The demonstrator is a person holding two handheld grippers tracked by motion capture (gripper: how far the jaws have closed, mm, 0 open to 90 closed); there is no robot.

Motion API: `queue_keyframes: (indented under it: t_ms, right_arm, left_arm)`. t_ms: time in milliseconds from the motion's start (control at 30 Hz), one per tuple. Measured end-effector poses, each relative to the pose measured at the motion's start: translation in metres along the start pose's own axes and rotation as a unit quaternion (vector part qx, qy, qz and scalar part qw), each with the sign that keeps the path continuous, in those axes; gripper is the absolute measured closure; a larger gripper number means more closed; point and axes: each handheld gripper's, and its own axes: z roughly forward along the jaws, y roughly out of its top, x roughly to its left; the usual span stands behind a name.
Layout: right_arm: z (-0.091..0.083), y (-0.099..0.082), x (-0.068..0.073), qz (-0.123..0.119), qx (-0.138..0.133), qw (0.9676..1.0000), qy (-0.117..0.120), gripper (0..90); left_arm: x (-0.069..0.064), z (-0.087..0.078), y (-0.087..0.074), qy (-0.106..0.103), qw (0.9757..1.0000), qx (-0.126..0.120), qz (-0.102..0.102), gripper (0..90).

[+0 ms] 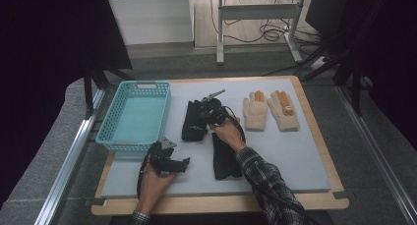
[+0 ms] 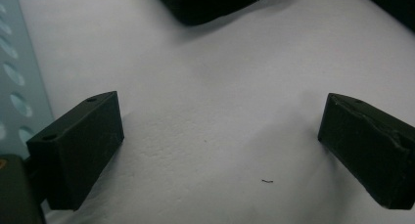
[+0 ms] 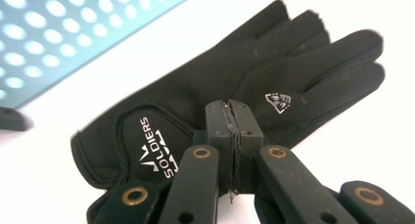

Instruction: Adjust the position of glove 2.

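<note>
Pinching the black glove [image 3: 205, 111] with the right tongs [image 3: 234, 117]

Soft, light fabric, apt to bunch; a cuff hold suits it. Left tongs [image 2: 220, 141] spread over bare desk [image 2: 210, 87].

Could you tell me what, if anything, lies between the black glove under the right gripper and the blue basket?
Nothing visible does. The right gripper is shut on the black glove, and bare grey mat separates that glove from the blue basket. The second black glove lies nearer the person, off that path.
</note>
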Motion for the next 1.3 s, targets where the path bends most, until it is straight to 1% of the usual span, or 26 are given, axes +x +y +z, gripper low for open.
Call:
queue_keyframes:
  t_ms: [267,400,533,733,833,900,933,1000,1033,1100,1133,1167,1233,1267,1300]
  right_arm:
    - [-0.033,0.004,0.006,-0.014,-0.028,0.9995,0.000,88.6]
    - [-0.049,0.005,0.010,-0.022,-0.035,0.9991,-0.006,88.7]
    - [-0.063,0.003,0.014,-0.024,-0.043,0.9987,-0.009,88.8]
    - [-0.095,0.000,0.020,-0.024,-0.066,0.9975,-0.008,89.0]
    - [-0.110,-0.004,0.026,-0.033,-0.071,0.9969,-0.013,89.0]
    - [-0.114,-0.009,0.028,-0.041,-0.064,0.9969,-0.020,88.9]
    - [-0.114,-0.013,0.029,-0.041,-0.060,0.9971,-0.021,88.8]
    - [-0.106,-0.021,0.026,-0.039,-0.049,0.9978,-0.020,88.4]
    - [-0.102,-0.024,0.024,-0.038,-0.045,0.9981,-0.018,84.4]
    - [-0.087,-0.031,0.021,-0.034,-0.031,0.9988,-0.016,64.0]
    - [-0.079,-0.034,0.020,-0.035,-0.023,0.9989,-0.019,56.5]
    - [-0.070,-0.037,0.020,-0.036,-0.018,0.9989,-0.024,51.1]
    - [-0.054,-0.041,0.017,-0.031,-0.007,0.9993,-0.019,41.6]
    - [-0.046,-0.043,0.016,-0.028,0.003,0.9993,-0.023,40.0]
    - [-0.039,-0.045,0.015,-0.031,0.014,0.9989,-0.032,40.0]
  left_arm:
    - [0.000,0.000,0.000,0.000,1.0000,0.001,0.001,3.3]
    - [0.000,0.000,0.000,0.000,1.0000,0.001,0.001,3.3]
    - [0.000,0.000,0.000,0.000,1.0000,0.000,0.000,3.3]
    - [0.000,0.000,0.000,0.000,1.0000,-0.001,0.001,3.3]
    - [0.000,0.000,0.000,0.000,1.0000,-0.002,0.000,3.3]
    - [0.000,0.000,0.000,0.000,1.0000,0.000,0.001,3.3]
    - [0.000,0.000,0.000,0.001,1.0000,-0.001,0.001,3.3]
    - [0.000,0.000,0.000,0.001,1.0000,-0.001,0.001,3.3]
    - [0.000,0.000,0.000,0.000,1.0000,-0.001,0.001,3.3]
    - [0.000,0.000,0.000,0.001,1.0000,0.000,0.001,3.3]
    - [0.000,0.000,0.000,0.001,1.0000,0.000,0.000,3.3]
    - [0.000,0.000,0.000,0.001,1.0000,0.001,0.001,3.3]
    - [0.000,0.000,0.000,0.001,1.0000,0.001,0.000,3.3]
    - [0.000,0.000,0.000,0.000,1.0000,0.002,0.001,3.3]
    - [0.000,0.000,0.000,0.001,1.0000,0.002,0.001,3.3]
